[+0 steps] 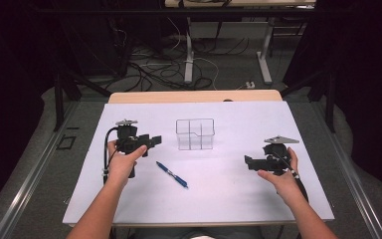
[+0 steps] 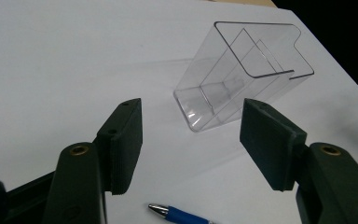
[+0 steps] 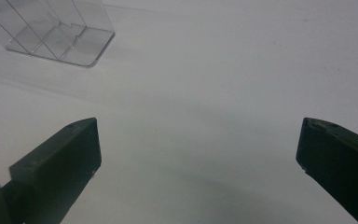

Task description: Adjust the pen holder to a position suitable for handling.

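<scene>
Left tool released, empty | right tool wide apart, empty | pen flat on table, just right of left hand, below its jaws | long axis diagonal, silver tip toward left tool | holder beyond | left hand nearer

High view: fixed above the near edge, facing forward and down over the table. Both gripper views sit low and close (jaws foreground); all share the clear organizer.
</scene>
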A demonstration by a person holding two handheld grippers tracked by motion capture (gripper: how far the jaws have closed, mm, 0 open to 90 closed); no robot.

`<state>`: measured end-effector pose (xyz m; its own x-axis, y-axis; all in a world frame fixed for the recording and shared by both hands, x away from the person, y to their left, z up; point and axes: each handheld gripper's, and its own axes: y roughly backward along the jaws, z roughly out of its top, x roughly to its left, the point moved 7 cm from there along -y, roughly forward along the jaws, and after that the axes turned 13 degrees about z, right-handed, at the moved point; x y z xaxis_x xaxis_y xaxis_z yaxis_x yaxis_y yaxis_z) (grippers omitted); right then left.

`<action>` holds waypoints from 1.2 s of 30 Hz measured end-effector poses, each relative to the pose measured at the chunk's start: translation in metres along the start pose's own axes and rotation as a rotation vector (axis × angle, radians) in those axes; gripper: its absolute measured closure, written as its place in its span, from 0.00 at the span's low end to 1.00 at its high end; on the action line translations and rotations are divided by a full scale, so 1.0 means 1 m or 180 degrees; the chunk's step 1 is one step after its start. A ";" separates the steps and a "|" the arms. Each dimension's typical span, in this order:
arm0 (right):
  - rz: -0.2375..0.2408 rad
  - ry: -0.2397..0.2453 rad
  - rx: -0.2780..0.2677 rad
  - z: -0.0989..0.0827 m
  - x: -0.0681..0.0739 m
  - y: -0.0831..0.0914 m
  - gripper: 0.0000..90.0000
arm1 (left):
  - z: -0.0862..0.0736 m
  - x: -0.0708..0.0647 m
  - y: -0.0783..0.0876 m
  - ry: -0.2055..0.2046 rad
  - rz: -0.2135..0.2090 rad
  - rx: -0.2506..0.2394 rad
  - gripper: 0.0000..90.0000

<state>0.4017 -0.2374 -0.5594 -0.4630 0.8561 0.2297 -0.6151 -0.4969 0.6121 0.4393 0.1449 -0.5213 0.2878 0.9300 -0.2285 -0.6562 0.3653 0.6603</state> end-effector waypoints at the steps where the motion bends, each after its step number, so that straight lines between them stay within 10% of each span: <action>1: 0.0000 0.0000 0.0000 0.000 0.000 0.000 0.00 | 0.001 0.001 0.002 0.0027 0.0025 -0.0028 0.43; 8: 0.0075 0.0107 0.0058 0.006 0.011 0.002 0.00 | -0.002 0.003 0.016 0.0114 0.0074 -0.0053 0.41; 23: 0.0335 0.0311 0.0226 0.021 0.048 -0.011 0.00 | -0.012 -0.005 0.030 -0.0224 0.0136 0.0030 0.09; 36: 0.0348 0.0625 0.0404 0.037 0.079 -0.027 0.06 | -0.013 0.003 0.032 -0.0103 0.0146 0.0071 0.05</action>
<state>0.4057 -0.1513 -0.5296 -0.6451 0.7480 0.1561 -0.4752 -0.5527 0.6846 0.4097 0.1597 -0.5104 0.2805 0.9438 -0.1747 -0.6535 0.3211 0.6855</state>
